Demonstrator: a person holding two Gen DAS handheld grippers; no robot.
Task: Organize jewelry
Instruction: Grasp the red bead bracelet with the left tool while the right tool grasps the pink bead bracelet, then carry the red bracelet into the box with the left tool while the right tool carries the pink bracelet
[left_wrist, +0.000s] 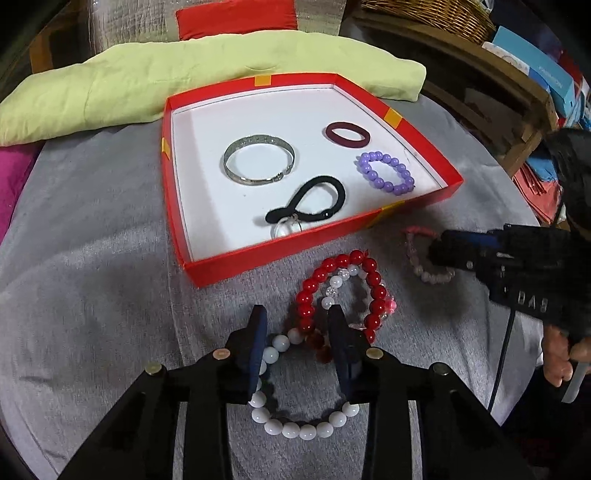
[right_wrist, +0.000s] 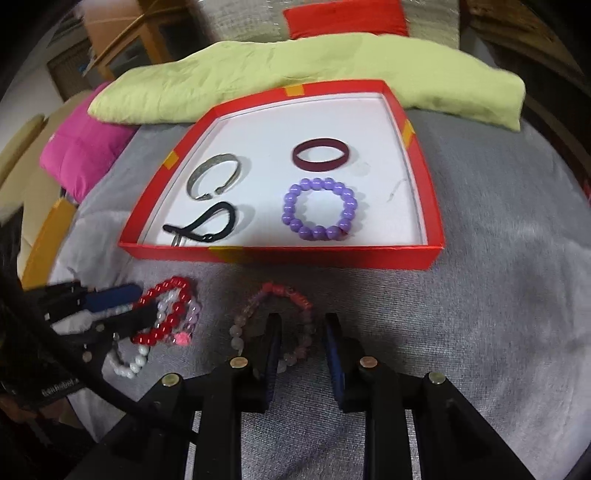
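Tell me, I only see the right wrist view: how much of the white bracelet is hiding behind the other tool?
Observer: Lots! The white bead bracelet is a big loop that runs right under the left tool.
Operator: What's between that tool's two fingers?
Observer: Some white beads and part of the red bead bracelet. I can't tell whether it's squeezing them.
Operator: Who's holding my tool?
Observer: A hand grips the handle of the right tool, at the edge of the left wrist view.
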